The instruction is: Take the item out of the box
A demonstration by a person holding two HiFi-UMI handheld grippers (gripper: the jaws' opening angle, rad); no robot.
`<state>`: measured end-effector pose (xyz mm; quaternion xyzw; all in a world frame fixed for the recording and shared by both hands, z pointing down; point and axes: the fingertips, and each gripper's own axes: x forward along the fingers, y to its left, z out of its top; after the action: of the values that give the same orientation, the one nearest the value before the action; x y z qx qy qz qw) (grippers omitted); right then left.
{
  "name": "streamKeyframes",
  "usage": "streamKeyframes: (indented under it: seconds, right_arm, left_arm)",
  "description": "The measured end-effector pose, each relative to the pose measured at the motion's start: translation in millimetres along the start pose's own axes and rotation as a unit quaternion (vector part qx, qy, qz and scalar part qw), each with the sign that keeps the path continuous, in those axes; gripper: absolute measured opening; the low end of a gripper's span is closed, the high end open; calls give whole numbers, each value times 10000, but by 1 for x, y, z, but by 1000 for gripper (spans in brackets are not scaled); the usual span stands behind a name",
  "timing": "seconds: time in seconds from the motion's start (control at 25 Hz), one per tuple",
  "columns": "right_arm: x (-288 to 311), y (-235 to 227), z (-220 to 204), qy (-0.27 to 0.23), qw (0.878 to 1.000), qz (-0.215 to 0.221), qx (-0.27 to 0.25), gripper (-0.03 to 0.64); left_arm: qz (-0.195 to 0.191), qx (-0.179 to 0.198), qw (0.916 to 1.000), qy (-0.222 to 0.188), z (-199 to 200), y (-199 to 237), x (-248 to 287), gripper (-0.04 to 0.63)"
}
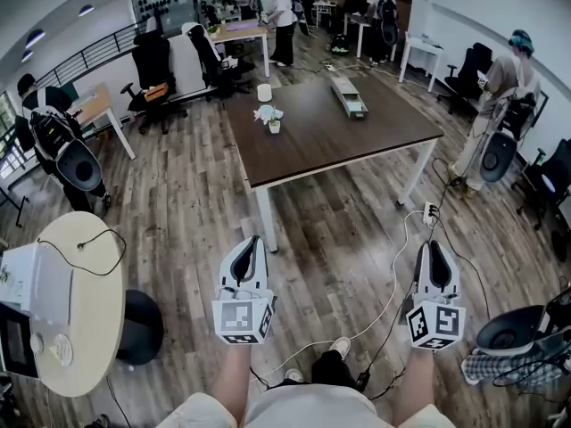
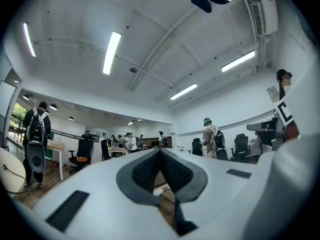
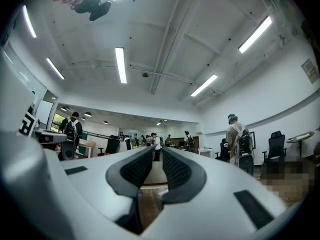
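A long grey box (image 1: 348, 96) lies on the far side of the dark brown table (image 1: 357, 145), well ahead of both grippers. Next to it stand a small flower pot (image 1: 270, 117) and a white cup (image 1: 264, 92). What the box holds cannot be made out. I hold both grippers low over the wooden floor, short of the table. The left gripper (image 1: 253, 239) (image 2: 160, 150) is shut, its tips touching and nothing in them. The right gripper (image 1: 433, 243) (image 3: 157, 150) has a narrow gap between its jaws and holds nothing.
A round white table (image 1: 89, 337) with a device and a cable stands at my left, a black stool (image 1: 141, 326) beside it. White cables (image 1: 397, 279) trail over the floor near the table leg (image 1: 266, 221). Office chairs (image 1: 152, 69) and several people, one (image 1: 500, 105) at the right, stand around.
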<state>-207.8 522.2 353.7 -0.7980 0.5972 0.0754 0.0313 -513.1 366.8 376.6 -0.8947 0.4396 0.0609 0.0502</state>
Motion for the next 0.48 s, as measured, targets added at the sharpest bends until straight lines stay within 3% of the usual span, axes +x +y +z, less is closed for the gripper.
streamKeyframes:
  seconds: [0.24,0.48]
  right_arm:
    - [-4,7,-4,-14,10000,-33,1,213]
    - [5,0,-10,-30,10000,-19,-5,236]
  left_arm:
    - [12,-9,10000,52,-3,4,-9,2]
    - [56,-16,9998,164,-13,1,3,2]
